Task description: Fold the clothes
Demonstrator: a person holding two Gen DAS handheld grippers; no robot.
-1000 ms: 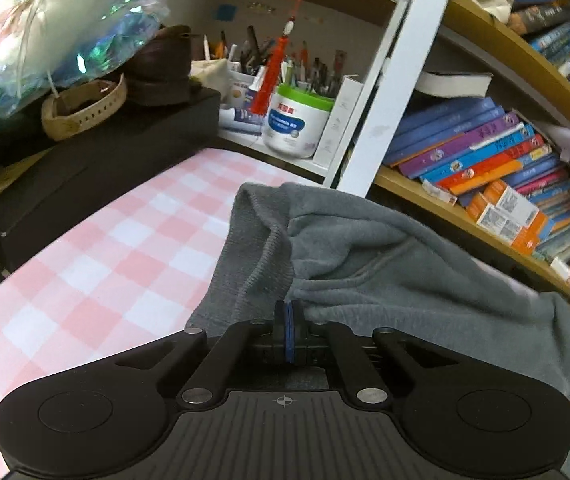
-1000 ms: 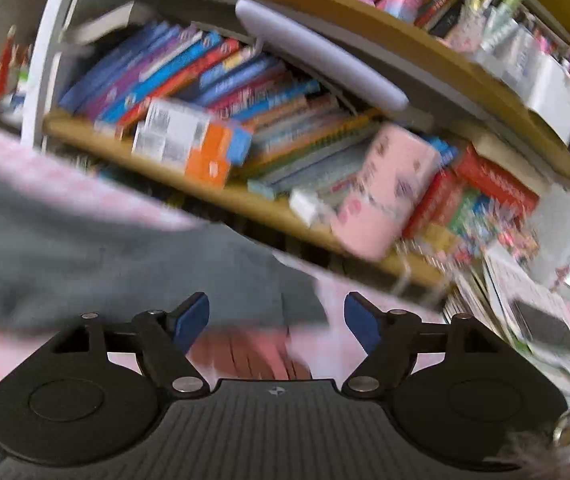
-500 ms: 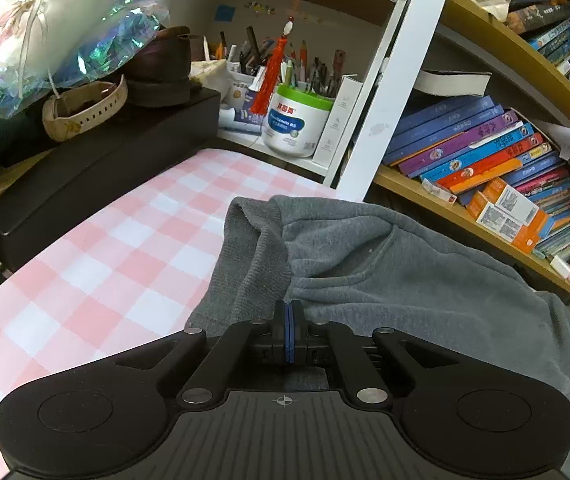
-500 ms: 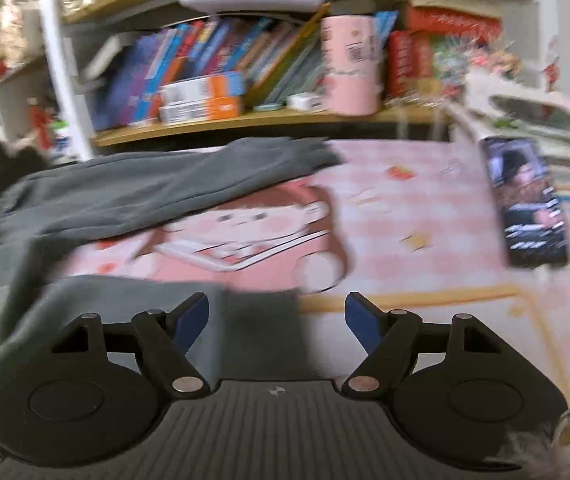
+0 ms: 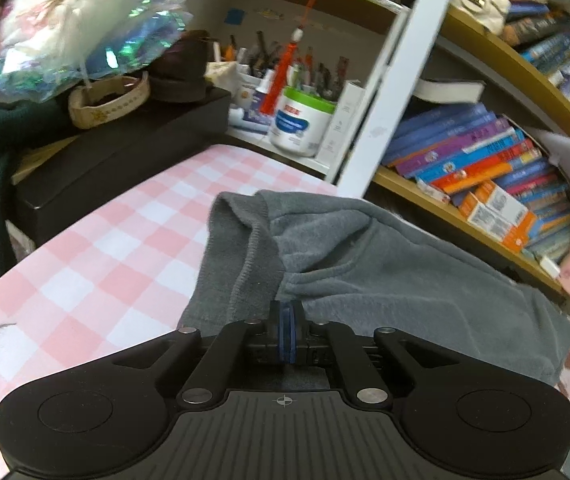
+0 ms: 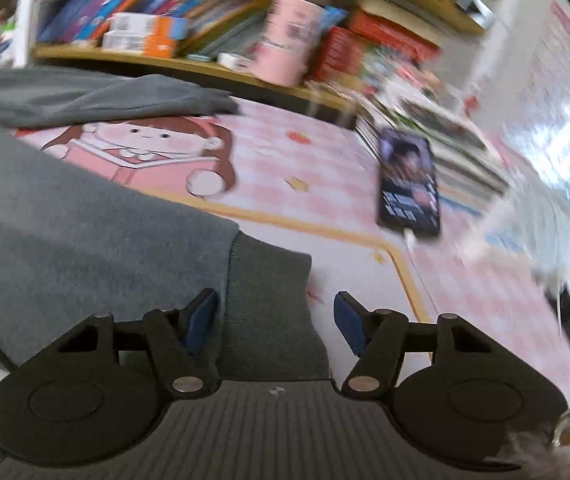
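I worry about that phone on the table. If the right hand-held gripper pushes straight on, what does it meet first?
Probably the ribbed cuff of the grey fleece garment, already between the closing jaws of the right hand-held gripper; the black phone lies off right.

You are in a lived-in home study or bedroom; wooden shelves point(image 5: 481, 216) crammed with colourful books point(image 5: 481, 160) curve beside you; a tub of pens point(image 5: 299, 120) sits in a white cubby; a pink checked cloth point(image 5: 97, 248) with a cartoon girl point(image 6: 145, 148) covers the worktop; a phone point(image 6: 407, 184) lies there.
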